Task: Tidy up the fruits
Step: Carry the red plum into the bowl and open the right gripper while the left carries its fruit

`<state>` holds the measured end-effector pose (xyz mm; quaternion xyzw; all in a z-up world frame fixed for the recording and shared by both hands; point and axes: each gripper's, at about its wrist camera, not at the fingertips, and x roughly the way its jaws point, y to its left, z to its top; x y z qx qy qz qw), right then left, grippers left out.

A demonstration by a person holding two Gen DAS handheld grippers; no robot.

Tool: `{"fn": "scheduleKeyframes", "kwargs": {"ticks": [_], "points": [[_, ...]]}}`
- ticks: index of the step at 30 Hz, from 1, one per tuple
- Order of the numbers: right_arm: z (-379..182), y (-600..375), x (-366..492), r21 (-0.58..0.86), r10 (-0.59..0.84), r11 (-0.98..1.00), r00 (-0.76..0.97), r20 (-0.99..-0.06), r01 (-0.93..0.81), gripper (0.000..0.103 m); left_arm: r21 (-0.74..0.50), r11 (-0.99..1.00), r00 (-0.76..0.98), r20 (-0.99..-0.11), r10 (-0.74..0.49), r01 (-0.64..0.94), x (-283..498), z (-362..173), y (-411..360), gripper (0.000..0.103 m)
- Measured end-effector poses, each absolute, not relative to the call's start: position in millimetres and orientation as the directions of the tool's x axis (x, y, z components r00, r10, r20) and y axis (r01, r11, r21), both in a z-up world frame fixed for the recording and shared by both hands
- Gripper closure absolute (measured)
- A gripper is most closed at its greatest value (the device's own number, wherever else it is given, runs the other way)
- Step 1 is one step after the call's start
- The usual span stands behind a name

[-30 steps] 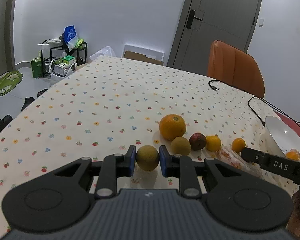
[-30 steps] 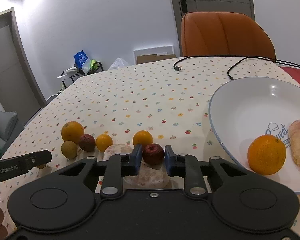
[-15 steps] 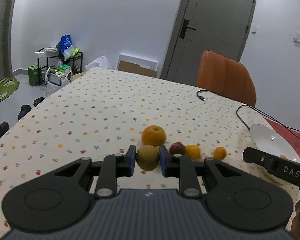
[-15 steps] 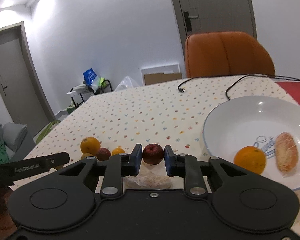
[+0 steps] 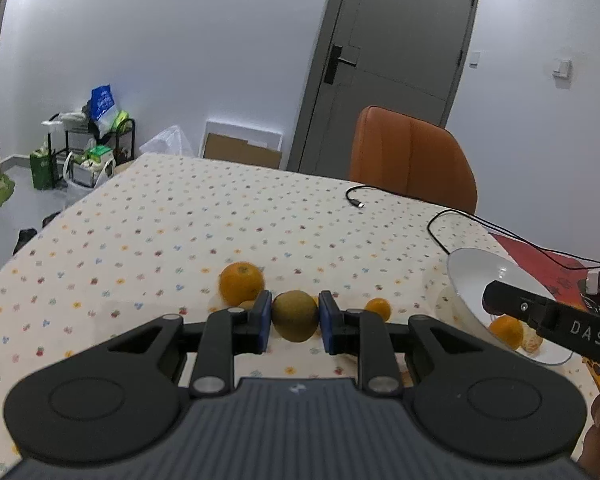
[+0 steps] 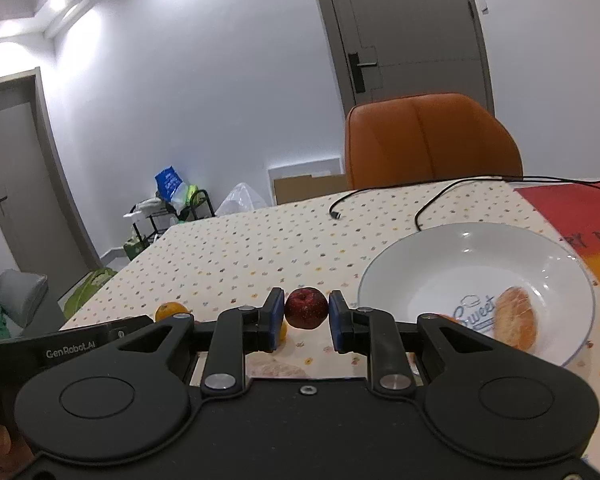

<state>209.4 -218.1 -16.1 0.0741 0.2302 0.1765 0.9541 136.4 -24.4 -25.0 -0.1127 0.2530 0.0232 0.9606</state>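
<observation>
Green-brown and round, a kiwi fruit (image 5: 295,315) sits squeezed between the blue pads of the left tongs (image 5: 294,322), up in the air above the bench (image 5: 180,220). The right tongs (image 6: 306,320) pinch a small dark red fruit (image 6: 306,307) the same way, also lifted off the bench.

The bench has a cream cloth with tiny coloured dots. A big orange (image 5: 241,283) lies on it, just behind the left tongs. A small orange (image 5: 378,308) lies a little to the right of it.

A white plate (image 6: 420,264) sits on the right side of the bench. Blue writing shows on its bottom. A peeled fruit (image 6: 515,317) lies in it, and another orange (image 5: 507,332) lies next to that. In front of the right tongs, something pale and crinkly (image 6: 278,369) lies on the cloth; it is too blurry to name.

A black cable (image 5: 432,226) curls across the far side of the bench. An orange chair (image 6: 432,142) stands behind it, near a grey door (image 5: 392,52).
</observation>
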Motion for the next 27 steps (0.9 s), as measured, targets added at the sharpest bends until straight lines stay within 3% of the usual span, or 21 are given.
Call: {"fn": "scheduleKeyframes", "kwargs": {"ticks": [27], "points": [[-36.3, -307.4, 205.0, 0.288, 0.258, 0.947, 0.871, -0.417, -0.143, 0.081, -0.155, 0.987, 0.871, -0.480, -0.109, 0.038, 165.4, -16.2, -112.2, 0.079]]}}
